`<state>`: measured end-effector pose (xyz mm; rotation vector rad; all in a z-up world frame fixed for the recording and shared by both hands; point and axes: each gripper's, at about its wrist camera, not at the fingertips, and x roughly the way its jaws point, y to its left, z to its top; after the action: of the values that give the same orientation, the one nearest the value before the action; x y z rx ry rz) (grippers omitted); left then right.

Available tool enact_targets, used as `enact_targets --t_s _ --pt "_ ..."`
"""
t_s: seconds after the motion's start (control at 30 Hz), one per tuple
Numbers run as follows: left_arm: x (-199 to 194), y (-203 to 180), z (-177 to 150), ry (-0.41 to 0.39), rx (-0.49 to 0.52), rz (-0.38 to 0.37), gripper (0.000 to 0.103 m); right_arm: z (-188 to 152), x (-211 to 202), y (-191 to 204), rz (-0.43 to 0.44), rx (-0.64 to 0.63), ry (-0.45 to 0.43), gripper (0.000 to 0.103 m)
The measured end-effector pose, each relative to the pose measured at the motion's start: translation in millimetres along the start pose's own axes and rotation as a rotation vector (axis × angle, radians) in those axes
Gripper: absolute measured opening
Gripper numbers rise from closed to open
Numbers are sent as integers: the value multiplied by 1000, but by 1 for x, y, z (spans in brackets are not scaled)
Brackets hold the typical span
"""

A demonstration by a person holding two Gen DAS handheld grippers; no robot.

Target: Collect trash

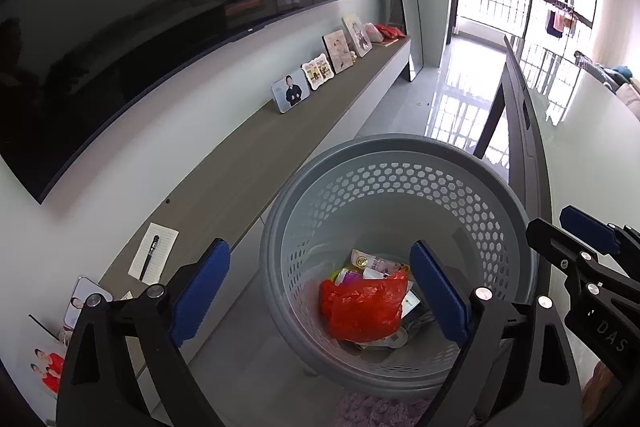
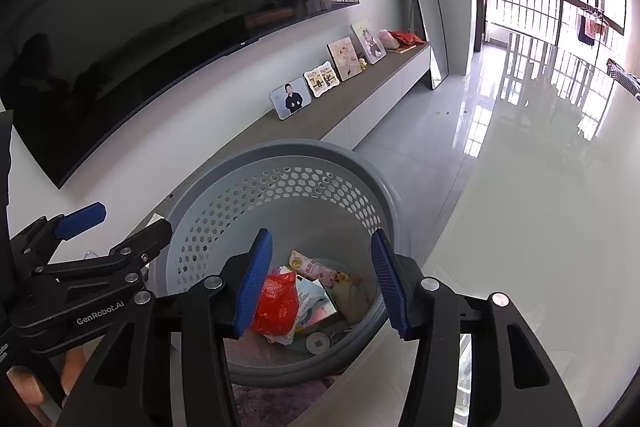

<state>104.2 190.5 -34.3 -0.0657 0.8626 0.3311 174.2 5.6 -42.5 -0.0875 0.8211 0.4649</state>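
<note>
Both grippers hung over the mouth of a grey perforated laundry-style basket (image 1: pixel 400 187), pointing steeply down into it. The left gripper (image 1: pixel 320 291) stood with its jaws spread wide and nothing between the blue pads; the right gripper (image 2: pixel 322 283) was also parted, less widely, and likewise empty. The collected trash lay at the bottom of the basket: a crumpled red plastic bag (image 1: pixel 362 305) on top, a pink-and-white snack wrapper (image 2: pixel 316 269) at about 12 o'clock from it, and paper scraps and a coin-like disc (image 2: pixel 318 341) towards 5 o'clock in the right wrist view. From either gripper the trash lay straight ahead and below, framed between the pads, so the drop appeared made and the basket looked like the place where everything belonged. The red bag's long axis ran roughly from 1 o'clock to 7 o'clock in the right wrist view. The basket stood on the floor between a low TV cabinet (image 1: pixel 280 147) at 10 o'clock and a glossy white desk (image 2: pixel 540 227) at 3 o'clock. The right gripper sat nearer the desk, so any trash there would likely fall to it.
</note>
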Motion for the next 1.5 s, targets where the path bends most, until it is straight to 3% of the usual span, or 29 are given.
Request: enact_targets --t_s 0.1,1.5 --pt "-2 1 0 -3 -3 15 95 -1 -4 -2 -2 2 -5 52" --pt "-3 8 -3 12 -34 58 97 3 -5 -4 -17 6 -11 58"
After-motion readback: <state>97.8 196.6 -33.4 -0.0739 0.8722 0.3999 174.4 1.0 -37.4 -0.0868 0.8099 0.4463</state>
